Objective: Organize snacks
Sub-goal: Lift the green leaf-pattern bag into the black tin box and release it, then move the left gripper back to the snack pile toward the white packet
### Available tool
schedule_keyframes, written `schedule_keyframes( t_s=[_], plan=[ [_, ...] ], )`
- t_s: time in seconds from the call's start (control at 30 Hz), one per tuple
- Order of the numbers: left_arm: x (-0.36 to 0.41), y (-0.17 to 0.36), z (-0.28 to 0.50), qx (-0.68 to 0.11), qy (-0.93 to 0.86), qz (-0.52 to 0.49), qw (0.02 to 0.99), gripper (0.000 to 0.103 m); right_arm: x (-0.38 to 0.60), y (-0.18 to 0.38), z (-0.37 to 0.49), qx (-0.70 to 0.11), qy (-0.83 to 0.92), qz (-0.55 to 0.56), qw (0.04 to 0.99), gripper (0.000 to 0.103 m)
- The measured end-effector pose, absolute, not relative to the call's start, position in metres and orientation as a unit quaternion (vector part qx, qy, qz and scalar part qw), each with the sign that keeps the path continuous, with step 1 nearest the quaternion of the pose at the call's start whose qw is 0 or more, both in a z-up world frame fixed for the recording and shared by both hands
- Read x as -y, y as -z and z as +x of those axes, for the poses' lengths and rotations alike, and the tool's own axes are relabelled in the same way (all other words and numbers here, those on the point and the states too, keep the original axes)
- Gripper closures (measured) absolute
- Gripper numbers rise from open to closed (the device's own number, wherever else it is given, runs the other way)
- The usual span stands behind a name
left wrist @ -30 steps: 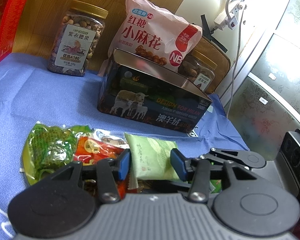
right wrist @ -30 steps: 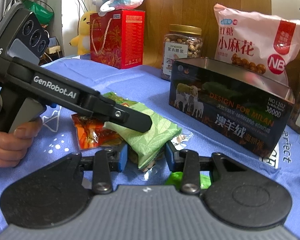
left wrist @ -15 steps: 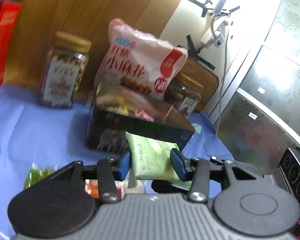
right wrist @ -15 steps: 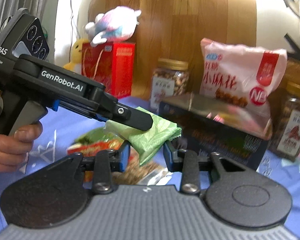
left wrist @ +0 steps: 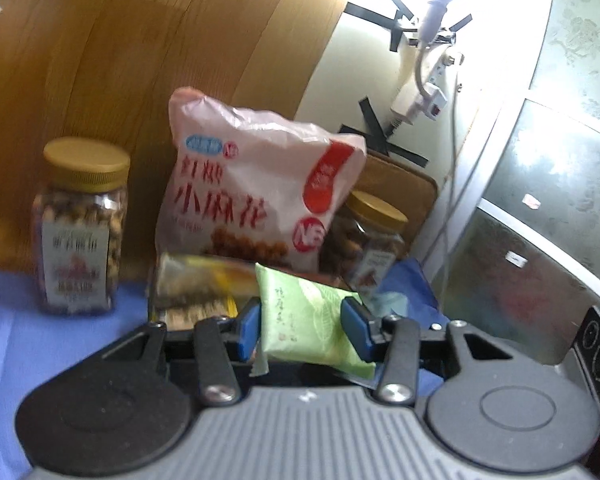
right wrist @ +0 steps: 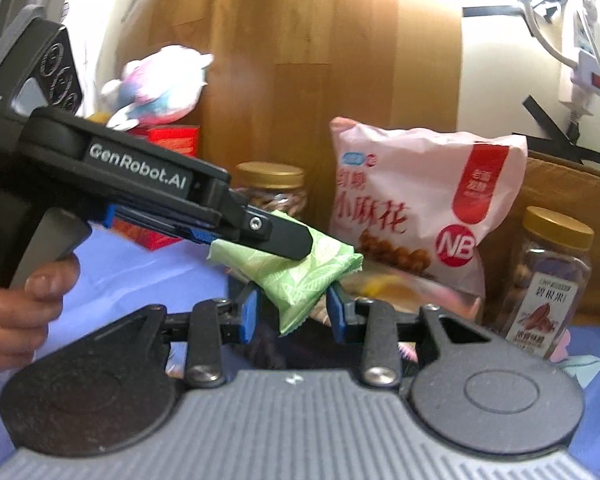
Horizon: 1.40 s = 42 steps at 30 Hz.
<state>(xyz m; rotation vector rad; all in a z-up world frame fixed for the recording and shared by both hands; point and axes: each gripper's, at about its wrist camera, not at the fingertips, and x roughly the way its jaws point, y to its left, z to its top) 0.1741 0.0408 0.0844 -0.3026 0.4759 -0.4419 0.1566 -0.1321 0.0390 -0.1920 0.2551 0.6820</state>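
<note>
While my left hand-held gripper point(left wrist: 303, 329) clamps the green packet point(left wrist: 308, 322), right hand-held gripper point(right wrist: 291, 312) also pinching it, I'm mid-carry; next lower into the tin box point(left wrist: 188, 280), release.

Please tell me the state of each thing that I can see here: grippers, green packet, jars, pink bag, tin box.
Left gripper: shut on the green packet.
Right gripper: shut on the same packet.
Green packet: sealed, held by both grippers.
Left jar: upright, lid on.
Right jar: upright, lid on.
Pink bag: sealed, standing behind the tin box.
Tin box: open, snacks inside.
</note>
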Motion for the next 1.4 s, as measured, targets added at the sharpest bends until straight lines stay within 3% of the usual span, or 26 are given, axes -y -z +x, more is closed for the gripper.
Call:
schedule_keyframes(
  t_s=[0.07, 0.13, 0.23, 0.47, 0.93, 1.17, 1.4],
  plan=[
    [-0.039, -0.083, 0.19, -0.237, 0.204, -0.14, 0.94, 0.06, 0.123, -0.036, 0.173, -0.132, -0.32, -0.102, 0.933, 0.062],
    [-0.038, -0.075, 0.209, -0.26, 0.174, -0.13, 0.941, 0.052, 0.11, -0.027, 0.186, -0.148, -0.299, -0.126, 0.934, 0.06],
    [-0.045, -0.064, 0.221, -0.288, 0.145, -0.133, 0.937, 0.053, 0.11, -0.021, 0.189, -0.149, -0.286, -0.128, 0.938, 0.058],
    [-0.081, -0.077, 0.172, -0.249, 0.161, -0.18, 0.938, 0.053, 0.149, -0.031, 0.151, -0.149, -0.301, -0.072, 0.939, 0.058],
    [-0.143, -0.025, 0.085, -0.352, 0.102, -0.246, 0.898, 0.051, 0.135, 0.003, 0.118, -0.323, -0.417, 0.017, 0.849, 0.057],
    [-0.153, -0.009, 0.047, -0.356, 0.121, -0.277, 0.884, 0.051, 0.132, 0.009, 0.115, -0.345, -0.41, 0.029, 0.844, 0.057],
    [-0.123, -0.021, 0.027, -0.341, 0.219, -0.264, 0.875, 0.051, 0.177, -0.003, 0.072, -0.302, -0.46, 0.061, 0.833, 0.054]
  ],
)
